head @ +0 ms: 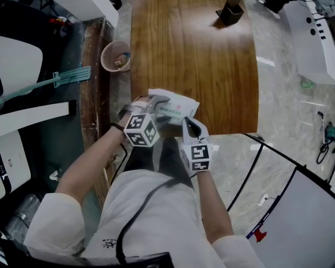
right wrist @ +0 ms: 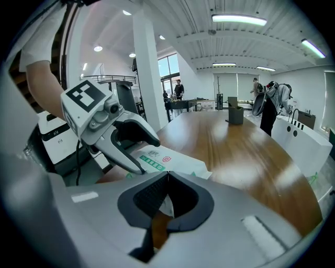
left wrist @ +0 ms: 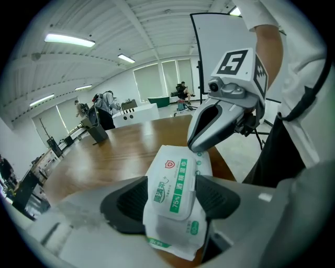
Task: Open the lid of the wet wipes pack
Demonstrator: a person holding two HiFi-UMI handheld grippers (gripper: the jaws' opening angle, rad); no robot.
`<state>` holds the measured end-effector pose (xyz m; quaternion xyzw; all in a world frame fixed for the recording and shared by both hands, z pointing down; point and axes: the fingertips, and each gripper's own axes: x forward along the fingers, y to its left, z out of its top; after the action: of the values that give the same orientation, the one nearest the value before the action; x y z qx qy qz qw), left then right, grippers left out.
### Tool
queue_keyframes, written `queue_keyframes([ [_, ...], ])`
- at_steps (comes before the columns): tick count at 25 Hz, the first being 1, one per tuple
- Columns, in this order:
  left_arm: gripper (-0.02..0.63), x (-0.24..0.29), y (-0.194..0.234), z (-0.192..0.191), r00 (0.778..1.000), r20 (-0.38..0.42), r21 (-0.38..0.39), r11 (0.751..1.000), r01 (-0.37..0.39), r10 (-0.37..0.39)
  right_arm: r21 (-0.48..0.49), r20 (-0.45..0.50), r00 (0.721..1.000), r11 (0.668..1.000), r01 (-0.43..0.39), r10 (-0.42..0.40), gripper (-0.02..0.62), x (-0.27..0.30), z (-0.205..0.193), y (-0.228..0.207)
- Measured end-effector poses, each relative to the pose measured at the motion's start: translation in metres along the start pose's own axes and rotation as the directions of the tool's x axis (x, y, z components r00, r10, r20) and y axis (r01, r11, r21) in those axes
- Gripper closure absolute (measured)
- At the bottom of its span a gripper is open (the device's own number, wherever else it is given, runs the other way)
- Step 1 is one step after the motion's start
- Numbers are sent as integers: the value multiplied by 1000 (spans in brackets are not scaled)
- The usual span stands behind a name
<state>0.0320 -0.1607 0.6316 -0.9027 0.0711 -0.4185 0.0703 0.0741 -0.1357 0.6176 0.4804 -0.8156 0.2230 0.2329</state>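
Note:
The wet wipes pack (head: pixel 175 107), white with a green-printed lid, lies at the near edge of the wooden table (head: pixel 209 63). In the left gripper view the pack (left wrist: pixel 172 193) sits lid-up between my left gripper's (left wrist: pixel 172 201) wide-spread jaws. The pads are close at both sides and do not visibly squeeze it. My right gripper (head: pixel 187 123) meets the pack's right edge from my side. In the right gripper view that gripper (right wrist: pixel 167 178) is shut, with a thin white sliver of the pack's edge pinched between its pads. The lid looks closed.
A pink basket (head: pixel 115 56) stands on the floor left of the table. A dark holder (head: pixel 230 13) sits at the table's far end. A teal broom (head: pixel 63 79) lies at the left. My lap is right under both grippers. People stand far off in the room.

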Motion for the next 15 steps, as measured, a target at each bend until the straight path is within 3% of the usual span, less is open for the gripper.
queue_keyframes([
  [4, 311, 8, -3, -4, 997, -29, 19, 997, 72, -72, 12, -3, 1000, 1000, 18, -18, 588, 1, -2, -2],
  [8, 310, 10, -3, -6, 988, -38, -14, 989, 148, -149, -1, -3, 1000, 1000, 26, -26, 588, 2, -2, -1],
  [15, 314, 9, -4, -8, 953, -56, -87, 953, 291, -297, -43, -10, 999, 998, 35, -36, 588, 6, -6, -1],
])
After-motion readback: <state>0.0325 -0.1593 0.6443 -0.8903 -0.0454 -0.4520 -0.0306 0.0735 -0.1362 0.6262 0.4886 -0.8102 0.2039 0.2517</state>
